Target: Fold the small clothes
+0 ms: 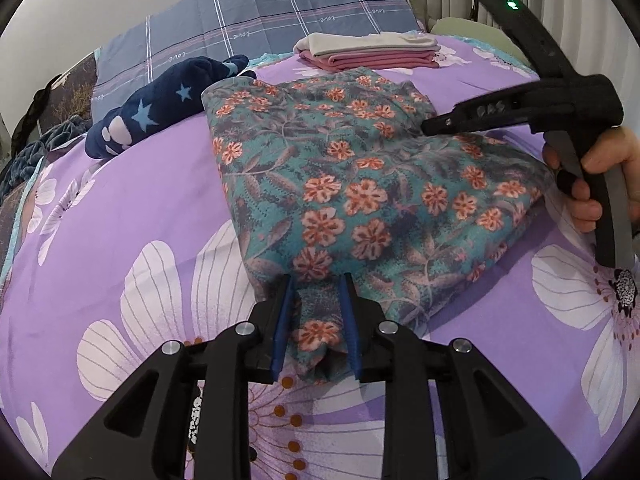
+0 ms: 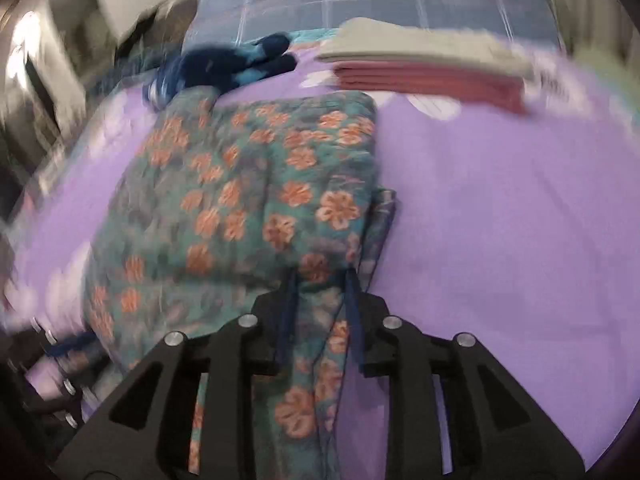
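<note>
Lying on a purple flowered sheet (image 1: pixel 120 208), the floral cloth (image 1: pixel 360 184) has a fold between the left gripper's (image 1: pixel 318 280) parted pads. Beyond: folded stack (image 1: pixel 368 54), checked pillow (image 1: pixel 256 16) reading "love". Right gripper (image 2: pixel 320 276) straddles cloth, blurred.

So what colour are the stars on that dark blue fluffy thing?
Light blue stars on the navy plush garment, clearest in the left wrist view.
</note>
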`<state>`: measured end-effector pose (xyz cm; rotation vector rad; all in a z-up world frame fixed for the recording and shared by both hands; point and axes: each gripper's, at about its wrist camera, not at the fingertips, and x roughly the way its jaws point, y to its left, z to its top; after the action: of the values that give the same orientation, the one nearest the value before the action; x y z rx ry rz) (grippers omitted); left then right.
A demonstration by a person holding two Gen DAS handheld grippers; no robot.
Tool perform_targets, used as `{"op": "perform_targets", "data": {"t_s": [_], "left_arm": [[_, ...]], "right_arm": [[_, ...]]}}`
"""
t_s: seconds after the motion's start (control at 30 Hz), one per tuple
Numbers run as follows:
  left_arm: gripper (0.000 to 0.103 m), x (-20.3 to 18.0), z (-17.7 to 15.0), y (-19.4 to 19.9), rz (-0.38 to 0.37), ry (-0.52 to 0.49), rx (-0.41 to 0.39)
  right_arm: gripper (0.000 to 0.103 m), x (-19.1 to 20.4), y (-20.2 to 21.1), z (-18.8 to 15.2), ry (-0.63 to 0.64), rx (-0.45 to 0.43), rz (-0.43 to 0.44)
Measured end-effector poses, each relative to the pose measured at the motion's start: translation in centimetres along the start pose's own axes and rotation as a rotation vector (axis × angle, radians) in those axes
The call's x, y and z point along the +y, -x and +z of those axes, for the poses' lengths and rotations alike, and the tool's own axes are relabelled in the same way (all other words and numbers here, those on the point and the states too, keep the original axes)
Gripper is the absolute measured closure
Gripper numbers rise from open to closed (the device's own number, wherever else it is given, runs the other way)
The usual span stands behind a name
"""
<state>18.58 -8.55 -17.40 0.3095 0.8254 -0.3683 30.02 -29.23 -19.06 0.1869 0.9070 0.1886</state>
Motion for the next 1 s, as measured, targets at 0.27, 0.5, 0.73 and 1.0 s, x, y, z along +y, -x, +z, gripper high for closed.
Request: {"op": "perform_targets", "data": {"t_s": [0.27, 0.5, 0.73, 1.0], "left_arm": [[0.074, 2.3, 0.6, 1.7, -0.094, 0.093, -0.025], [0.045, 6.1, 2.6, 1.4, -0.133, 0.214, -0.033], [0.037, 8.4, 5.7, -4.2, -0.286, 0.313, 0.058], [0.035, 10.1, 9.1, -9.5, -0.39, 0.37, 0.105]], "right_arm": [[0.056, -2.6, 4.8, -0.6, -0.101, -0.042, 0.051], [0.046, -3.8, 4.5, -0.5, -0.139, 0.013, 0.146], [0.043, -3.3, 1.2, 0.4, -0.142, 0.095, 0.242], [0.041, -4.1, -2.1, 3.4, -0.173, 0.138, 0.351]]}}
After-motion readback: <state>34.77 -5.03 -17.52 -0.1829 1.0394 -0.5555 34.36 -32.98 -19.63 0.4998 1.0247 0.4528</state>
